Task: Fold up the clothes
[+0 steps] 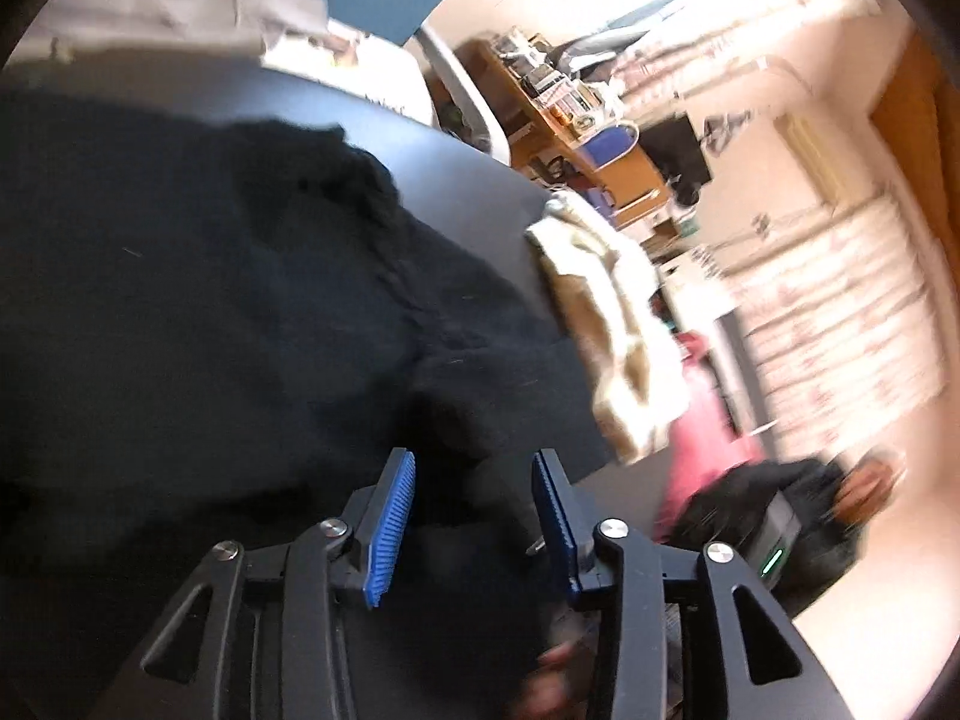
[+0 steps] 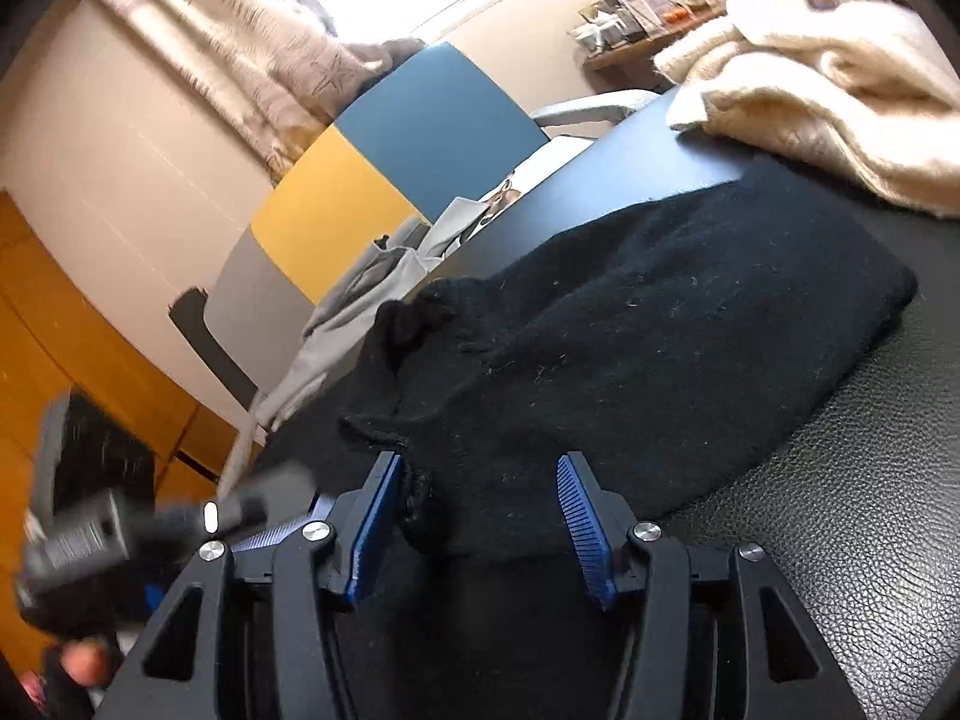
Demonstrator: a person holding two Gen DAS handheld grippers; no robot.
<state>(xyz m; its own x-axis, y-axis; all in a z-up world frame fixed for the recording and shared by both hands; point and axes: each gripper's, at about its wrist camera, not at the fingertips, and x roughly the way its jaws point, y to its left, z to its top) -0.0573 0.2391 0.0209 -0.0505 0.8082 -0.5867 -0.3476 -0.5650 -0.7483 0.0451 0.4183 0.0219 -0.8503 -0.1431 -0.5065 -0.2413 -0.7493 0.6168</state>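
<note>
A black knitted garment (image 1: 210, 312) lies on a dark table (image 1: 468, 180); in the right wrist view the black garment (image 2: 660, 348) is folded into a thick bundle. My left gripper (image 1: 474, 468) is open, its blue pads (image 1: 390, 528) apart just above the garment's near edge. My right gripper (image 2: 477, 468) is open, with the garment's near edge lying between its blue pads (image 2: 582, 516), not pinched. The left gripper (image 2: 90, 528) shows blurred at the lower left of the right wrist view.
A cream fluffy garment (image 2: 828, 90) lies on the table (image 2: 840, 510) beyond the black one; it also shows in the left wrist view (image 1: 612, 324). A grey garment (image 2: 372, 288) hangs at the table's far edge. A blue-yellow-grey chair back (image 2: 372, 180) stands behind. Pink cloth (image 1: 702, 420) lies off the table.
</note>
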